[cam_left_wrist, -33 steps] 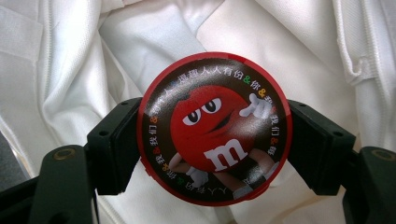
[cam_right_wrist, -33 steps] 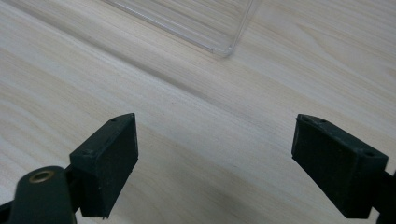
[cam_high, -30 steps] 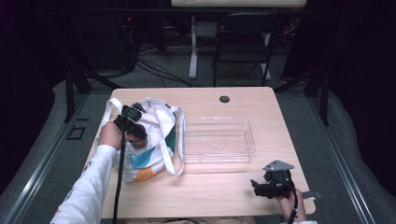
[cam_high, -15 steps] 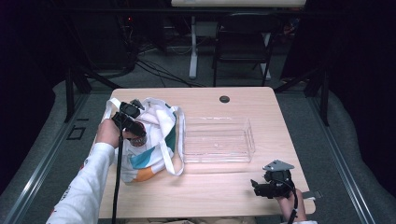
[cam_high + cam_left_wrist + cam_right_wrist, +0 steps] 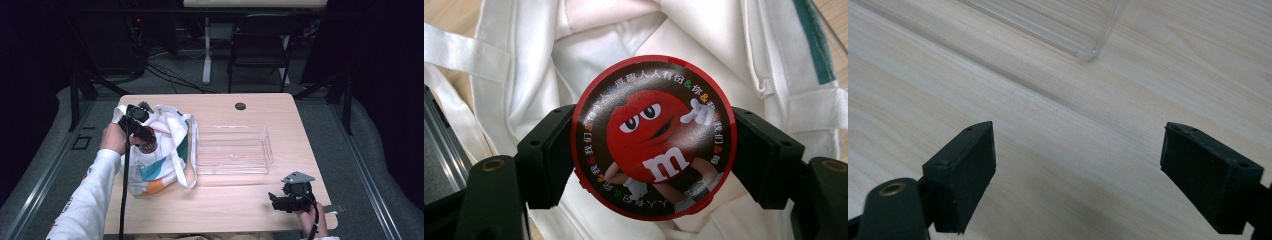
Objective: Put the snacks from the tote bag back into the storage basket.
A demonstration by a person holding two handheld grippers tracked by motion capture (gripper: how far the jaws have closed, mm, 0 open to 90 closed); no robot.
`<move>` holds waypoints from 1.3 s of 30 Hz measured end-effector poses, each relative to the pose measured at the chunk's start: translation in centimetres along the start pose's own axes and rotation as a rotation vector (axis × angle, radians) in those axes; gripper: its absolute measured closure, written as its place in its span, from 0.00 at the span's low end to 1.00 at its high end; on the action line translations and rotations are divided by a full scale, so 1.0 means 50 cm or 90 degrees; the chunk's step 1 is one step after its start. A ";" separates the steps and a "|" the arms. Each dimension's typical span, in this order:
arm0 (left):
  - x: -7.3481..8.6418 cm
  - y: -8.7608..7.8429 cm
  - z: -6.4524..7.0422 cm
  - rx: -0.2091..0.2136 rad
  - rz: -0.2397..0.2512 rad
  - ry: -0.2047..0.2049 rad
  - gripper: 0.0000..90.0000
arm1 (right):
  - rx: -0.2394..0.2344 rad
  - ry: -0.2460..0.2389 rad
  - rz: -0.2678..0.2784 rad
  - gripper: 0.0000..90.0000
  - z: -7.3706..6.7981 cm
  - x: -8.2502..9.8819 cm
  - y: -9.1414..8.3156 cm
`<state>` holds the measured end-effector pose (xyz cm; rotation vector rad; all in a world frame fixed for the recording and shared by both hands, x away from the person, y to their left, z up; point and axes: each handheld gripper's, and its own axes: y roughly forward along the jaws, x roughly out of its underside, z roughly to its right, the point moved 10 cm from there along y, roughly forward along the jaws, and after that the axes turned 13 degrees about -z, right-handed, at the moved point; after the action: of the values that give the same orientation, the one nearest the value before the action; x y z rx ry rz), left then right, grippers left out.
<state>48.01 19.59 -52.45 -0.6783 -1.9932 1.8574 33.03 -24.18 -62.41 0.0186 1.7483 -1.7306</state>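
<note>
My left gripper (image 5: 146, 137) is shut on a round red candy tin (image 5: 654, 137) with a red cartoon figure on its lid; both pads press its sides. The tin (image 5: 148, 145) hangs just above the open mouth of a white tote bag (image 5: 165, 150) with teal and orange patches, lying at the table's left. The bag's white cloth (image 5: 589, 55) lies under the tin in the left gripper view. My right gripper (image 5: 276, 201) rests near the table's front right edge, open, with nothing between its jaws (image 5: 1078, 175) but bare wood.
A clear plastic tray (image 5: 265, 145) stands in the middle of the light wooden table (image 5: 225, 205), right of the bag; its corner (image 5: 1088, 52) lies ahead of the right gripper. A small black disc (image 5: 240, 106) sits near the far edge. A chair and cables lie beyond the table.
My left hand has lifted the tin a little higher over the bag's opening. The right gripper has stayed where it was.
</note>
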 end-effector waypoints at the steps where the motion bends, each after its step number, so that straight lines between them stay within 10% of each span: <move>1: 0.000 0.000 0.000 0.000 0.000 0.000 0.29 | -0.001 0.000 0.001 0.16 -0.001 0.000 0.000; 39: -0.066 -0.102 0.041 -0.016 0.039 0.040 0.29 | -0.002 -0.002 -0.001 0.16 0.000 0.000 -0.001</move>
<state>49.03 15.91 -47.31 -0.8034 -1.9802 1.8254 32.99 -24.20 -62.37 0.0129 1.7488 -1.7291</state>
